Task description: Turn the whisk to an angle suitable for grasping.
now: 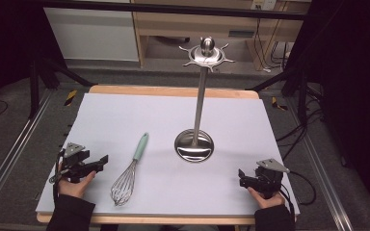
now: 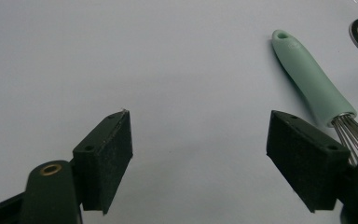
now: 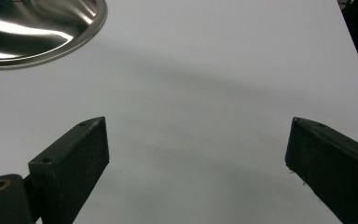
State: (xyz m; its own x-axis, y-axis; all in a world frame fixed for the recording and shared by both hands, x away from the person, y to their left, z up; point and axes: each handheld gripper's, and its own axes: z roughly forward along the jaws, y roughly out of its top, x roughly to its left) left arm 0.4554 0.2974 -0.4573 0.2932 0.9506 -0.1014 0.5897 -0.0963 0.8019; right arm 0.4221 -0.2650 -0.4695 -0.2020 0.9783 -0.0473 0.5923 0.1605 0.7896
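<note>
A whisk (image 1: pixel 130 171) with a mint-green handle (image 2: pixel 311 81) and steel wires lies on the white table cover, handle pointing away from the person. A tall steel utensil stand (image 1: pixel 198 101) rises at the centre, with a round base (image 1: pixel 194 146) and a hooked crown (image 1: pixel 206 52). My left gripper (image 1: pixel 101 162) rests at the near left, just left of the whisk, jaws wide open with nothing between them (image 2: pixel 199 154). My right gripper (image 1: pixel 241 177) sits at the near right, also open and empty (image 3: pixel 198 163), with the stand's base (image 3: pixel 37 28) ahead to its left.
The white cover (image 1: pixel 125 115) spans a wooden table (image 1: pixel 173 90). Metal rails run along both sides on the floor. A wooden shelf unit (image 1: pixel 197 24) and cables stand beyond the far edge.
</note>
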